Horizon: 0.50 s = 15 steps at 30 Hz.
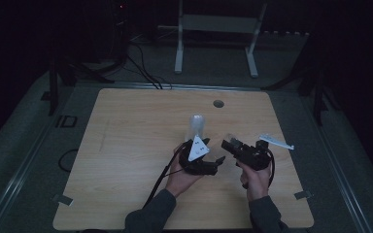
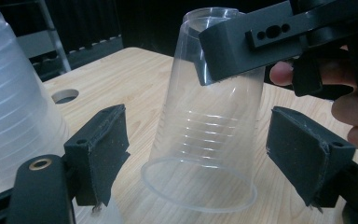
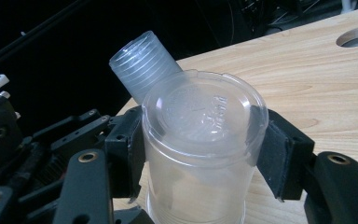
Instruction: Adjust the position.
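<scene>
A clear plastic cup (image 2: 205, 130) hangs upside down over the wooden table (image 1: 126, 145), tilted a little. My right gripper (image 3: 200, 140) is shut on it near its closed base, one pad on each side. In the high view the right gripper (image 1: 232, 144) is right of centre with the cup (image 1: 229, 138) at its tips. My left gripper (image 2: 196, 135) stands open around the cup's lower half, and both pads stay clear of the wall. An upturned stack of translucent cups (image 1: 195, 126) stands just beyond the left gripper (image 1: 217, 162). It also appears as the stack (image 2: 9, 116) and the stack (image 3: 142, 65).
A white plastic piece (image 1: 276, 141) lies on the table right of the right gripper. A round cable hole (image 1: 218, 103) sits near the table's far edge. Beyond the table stand a white frame (image 1: 218, 24) and dark cables on the floor.
</scene>
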Motion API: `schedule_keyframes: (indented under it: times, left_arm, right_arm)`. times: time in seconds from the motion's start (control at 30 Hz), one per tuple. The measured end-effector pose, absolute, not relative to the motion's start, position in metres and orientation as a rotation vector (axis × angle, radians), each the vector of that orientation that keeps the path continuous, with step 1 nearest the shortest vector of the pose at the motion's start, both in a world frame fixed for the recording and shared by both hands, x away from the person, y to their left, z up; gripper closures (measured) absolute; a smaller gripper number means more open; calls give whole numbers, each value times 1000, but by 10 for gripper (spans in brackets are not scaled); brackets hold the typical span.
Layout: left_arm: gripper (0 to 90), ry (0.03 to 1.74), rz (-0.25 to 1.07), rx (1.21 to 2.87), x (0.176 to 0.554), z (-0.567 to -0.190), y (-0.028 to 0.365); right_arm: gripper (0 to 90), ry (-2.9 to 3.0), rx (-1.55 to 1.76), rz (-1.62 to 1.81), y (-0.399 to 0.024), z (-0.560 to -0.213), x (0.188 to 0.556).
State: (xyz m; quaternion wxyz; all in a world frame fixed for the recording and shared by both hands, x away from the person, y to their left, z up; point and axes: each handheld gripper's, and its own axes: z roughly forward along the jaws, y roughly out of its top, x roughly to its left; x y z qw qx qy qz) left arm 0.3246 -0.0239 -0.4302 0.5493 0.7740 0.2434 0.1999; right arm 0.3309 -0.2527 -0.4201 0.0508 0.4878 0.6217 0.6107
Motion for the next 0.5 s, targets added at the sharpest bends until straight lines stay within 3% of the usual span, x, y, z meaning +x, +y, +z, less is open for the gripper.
schedule_keyframes:
  times: [0.5]
  left_arm:
    - [191, 531, 460, 1818, 328, -435, -28]
  right_arm:
    - [398, 1888, 1510, 1939, -255, -421, 332]
